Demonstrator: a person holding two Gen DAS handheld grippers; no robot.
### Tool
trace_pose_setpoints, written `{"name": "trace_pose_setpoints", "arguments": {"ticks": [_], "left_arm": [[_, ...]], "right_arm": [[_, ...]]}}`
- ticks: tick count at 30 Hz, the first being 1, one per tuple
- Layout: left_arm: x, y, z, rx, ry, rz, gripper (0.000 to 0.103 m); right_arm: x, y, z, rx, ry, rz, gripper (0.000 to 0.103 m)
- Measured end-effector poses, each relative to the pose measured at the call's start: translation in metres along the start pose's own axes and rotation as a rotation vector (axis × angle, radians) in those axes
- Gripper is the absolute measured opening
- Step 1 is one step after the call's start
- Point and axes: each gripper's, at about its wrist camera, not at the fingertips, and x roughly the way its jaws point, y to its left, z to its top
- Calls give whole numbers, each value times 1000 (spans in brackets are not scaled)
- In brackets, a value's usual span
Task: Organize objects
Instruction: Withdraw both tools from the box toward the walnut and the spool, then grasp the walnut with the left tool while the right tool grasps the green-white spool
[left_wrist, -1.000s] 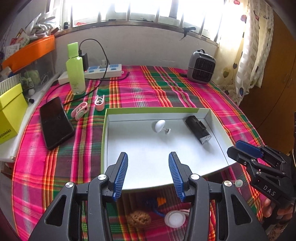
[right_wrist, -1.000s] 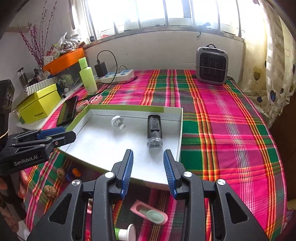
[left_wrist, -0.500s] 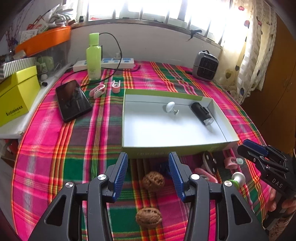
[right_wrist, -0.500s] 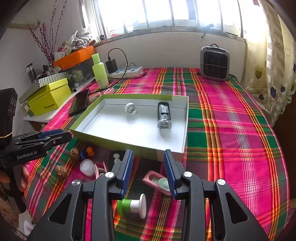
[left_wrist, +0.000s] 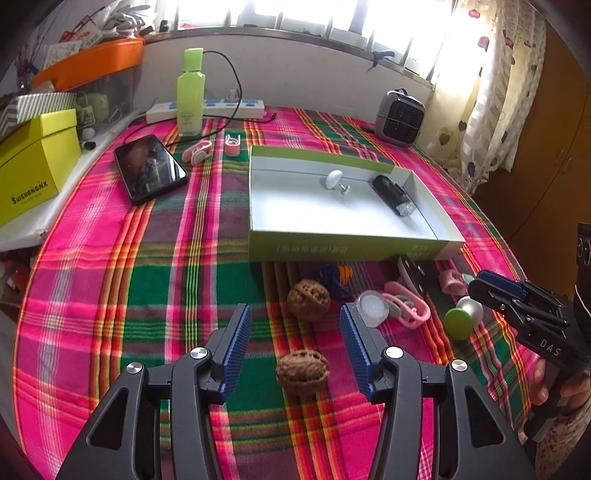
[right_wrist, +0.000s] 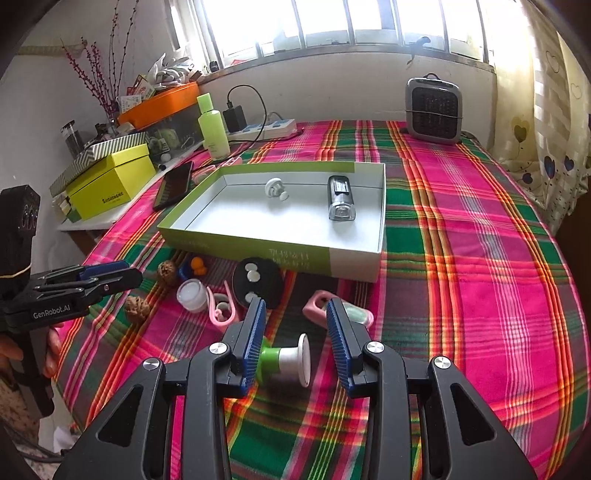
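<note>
Blue ribbed pads line the left claw (left_wrist: 295, 341), which stands open with nothing gripped; its jaws have just been opening a little, and a brown wrinkled walnut (left_wrist: 302, 372) lies on the cloth between them, touched by neither pad. Its long axis runs across the gap, from 9 to 3 o'clock, so a squeeze would likely meet its two ends. A second brown walnut (left_wrist: 308, 299) sits just beyond the tips at 12 o'clock, near enough to be nudged.

The right claw (right_wrist: 295, 332) is likewise open and empty, its jaws having just been opening slightly. A green-and-white knob-shaped plug (right_wrist: 286, 360) lies on its side between them, its green end close by the left pad, its axis running from 9 to 3 o'clock.

Farther out, at 11 o'clock from the right claw, lie a black round disc (right_wrist: 257, 281), a pink plastic clip (right_wrist: 221, 308) and a small white jar (right_wrist: 191, 294). The green-walled cardboard tray (right_wrist: 258, 254) stands at 12 o'clock on the plaid tabletop (right_wrist: 461, 277), holding a black torch (right_wrist: 341, 201) and a white knob (right_wrist: 275, 189). I judge each hand nearest its own target.
</note>
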Motion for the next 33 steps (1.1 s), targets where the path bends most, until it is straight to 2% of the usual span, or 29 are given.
{"name": "trace_pose_setpoints", "arguments": {"ticks": [2, 16, 33], "left_arm": [[1, 2, -6, -16, 15, 1, 49], [10, 3, -26, -39, 67, -6, 49], [10, 1, -28, -19, 44, 24, 49]], "right_arm": [[-2, 1, -3, 0, -5, 3, 48], [4, 10, -20, -26, 25, -24, 48], [13, 11, -28, -44, 60, -79, 48]]}}
